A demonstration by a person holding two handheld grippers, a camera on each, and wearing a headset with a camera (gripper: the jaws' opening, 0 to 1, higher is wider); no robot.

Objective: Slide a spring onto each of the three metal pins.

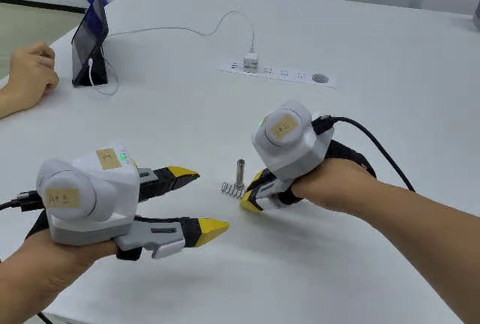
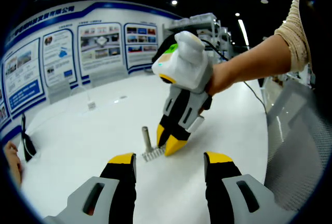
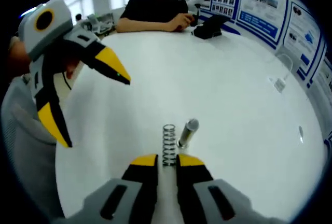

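One metal pin (image 1: pixel 240 172) stands upright on the white table (image 1: pixel 360 61). A small spring (image 1: pixel 230 188) lies on the table just left of its base. My right gripper (image 1: pixel 251 202) comes in low from the right, its yellow tips shut on the spring's near end. The right gripper view has the spring (image 3: pixel 168 143) running out from between the jaws, beside the pin (image 3: pixel 187 133). My left gripper (image 1: pixel 204 200) hovers open at the lower left, pointing at the pin with nothing between its fingers. Its view shows the pin (image 2: pixel 147 138), the spring (image 2: pixel 152 154) and the right gripper (image 2: pixel 172 143).
A tablet on a stand (image 1: pixel 90 39) sits at the back left, with a white cable running to a power strip (image 1: pixel 277 73). Another person's hand (image 1: pixel 26 73) rests at the left edge. That person (image 3: pixel 155 9) sits across the table.
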